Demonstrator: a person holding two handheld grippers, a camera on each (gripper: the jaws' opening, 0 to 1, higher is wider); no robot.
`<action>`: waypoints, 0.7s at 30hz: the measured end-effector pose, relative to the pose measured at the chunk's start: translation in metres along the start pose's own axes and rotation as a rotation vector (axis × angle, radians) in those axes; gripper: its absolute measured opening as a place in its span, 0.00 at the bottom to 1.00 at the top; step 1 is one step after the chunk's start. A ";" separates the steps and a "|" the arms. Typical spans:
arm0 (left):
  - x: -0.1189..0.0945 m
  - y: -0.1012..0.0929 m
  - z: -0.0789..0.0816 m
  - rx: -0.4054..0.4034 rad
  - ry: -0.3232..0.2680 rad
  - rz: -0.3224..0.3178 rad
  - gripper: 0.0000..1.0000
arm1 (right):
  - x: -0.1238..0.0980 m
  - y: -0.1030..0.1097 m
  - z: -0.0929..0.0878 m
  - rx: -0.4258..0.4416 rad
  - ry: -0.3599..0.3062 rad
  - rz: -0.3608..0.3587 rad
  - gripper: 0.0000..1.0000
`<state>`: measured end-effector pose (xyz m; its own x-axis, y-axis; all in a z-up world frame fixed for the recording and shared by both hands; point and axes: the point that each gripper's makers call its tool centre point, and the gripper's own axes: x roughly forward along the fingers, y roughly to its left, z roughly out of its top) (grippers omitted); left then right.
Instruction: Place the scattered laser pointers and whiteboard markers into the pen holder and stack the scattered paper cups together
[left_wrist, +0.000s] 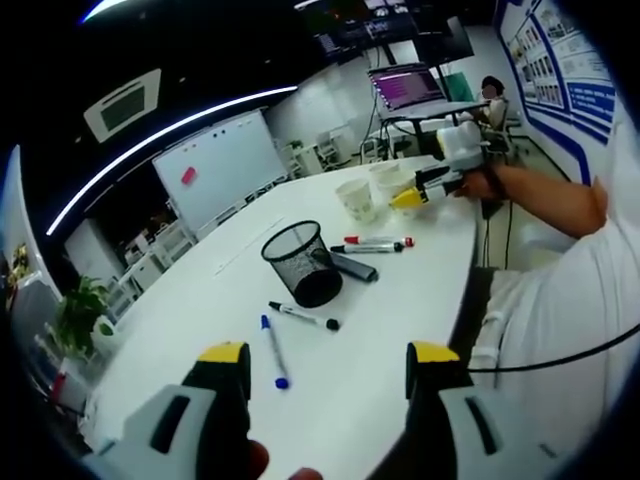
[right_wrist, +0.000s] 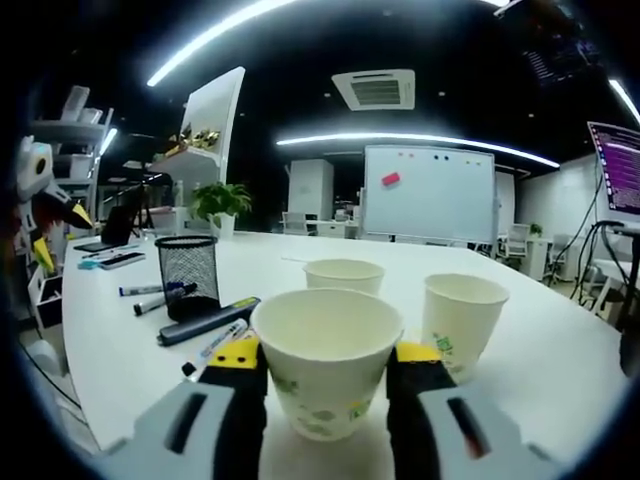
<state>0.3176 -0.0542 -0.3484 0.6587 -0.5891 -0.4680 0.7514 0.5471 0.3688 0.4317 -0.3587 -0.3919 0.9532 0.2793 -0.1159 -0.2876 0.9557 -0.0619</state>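
My left gripper (left_wrist: 328, 360) hangs open over the near end of the white table (left_wrist: 180, 340), with nothing between its jaws. Ahead stands a black mesh pen holder (left_wrist: 300, 262) with a dark laser pointer (left_wrist: 352, 267) lying against it. A black marker (left_wrist: 303, 316) and a blue marker (left_wrist: 272, 350) lie in front of it, a red-capped marker (left_wrist: 380, 240) behind. My right gripper (right_wrist: 328, 358) grips a paper cup (right_wrist: 325, 350) standing on the table, one jaw against each side. Two more cups (right_wrist: 343, 273) (right_wrist: 463, 320) stand behind it. The pen holder (right_wrist: 189, 272) is to the left.
A person's arm (left_wrist: 545, 195) and white shirt run along the table's right edge. A whiteboard (left_wrist: 220, 165) stands beyond the table, a potted plant (left_wrist: 80, 310) at the left, and a desk with a lit screen (left_wrist: 405, 85) further back. The left gripper (right_wrist: 55, 235) shows at the left.
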 end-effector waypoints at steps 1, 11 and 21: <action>0.000 0.000 0.000 0.001 -0.001 -0.002 0.63 | 0.000 0.000 0.000 0.000 0.000 -0.001 0.47; 0.001 0.003 0.002 -0.001 -0.003 0.003 0.63 | -0.001 -0.005 0.003 -0.006 -0.008 -0.029 0.47; 0.001 0.005 0.001 -0.003 0.000 0.003 0.63 | -0.006 -0.009 0.007 -0.013 -0.024 -0.051 0.47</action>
<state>0.3217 -0.0526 -0.3458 0.6612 -0.5871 -0.4670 0.7491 0.5512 0.3676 0.4298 -0.3685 -0.3835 0.9685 0.2327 -0.0888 -0.2398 0.9676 -0.0795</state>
